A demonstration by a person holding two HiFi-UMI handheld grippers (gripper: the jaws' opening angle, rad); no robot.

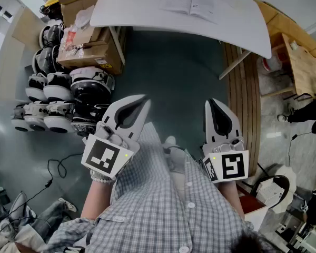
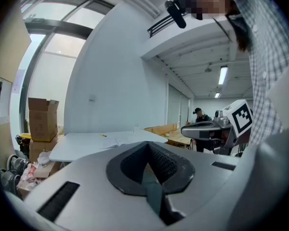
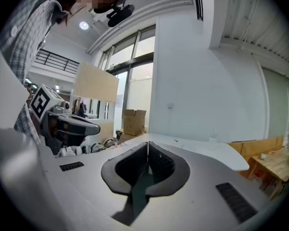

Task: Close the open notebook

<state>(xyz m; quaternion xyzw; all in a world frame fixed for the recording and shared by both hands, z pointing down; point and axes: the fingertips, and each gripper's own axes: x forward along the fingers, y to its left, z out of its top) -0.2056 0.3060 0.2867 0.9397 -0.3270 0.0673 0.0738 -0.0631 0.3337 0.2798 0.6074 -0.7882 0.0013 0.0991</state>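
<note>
The person is holding both tools level in front of their checked shirt (image 1: pixel 158 210), well short of the white table (image 1: pixel 147 16). The left tool (image 1: pixel 145 98) is clenched with its 2 jaws pressed together on nothing, and the right tool (image 1: pixel 211 102) is likewise clamped tight and empty. The open notebook (image 1: pixel 192 3) is lying flat, pages up, on the far part of that table, well apart from both tools, while cardboard boxes (image 1: pixel 89 54) are sitting on the floor (image 1: pixel 174 67) beside the table's left end.
</note>
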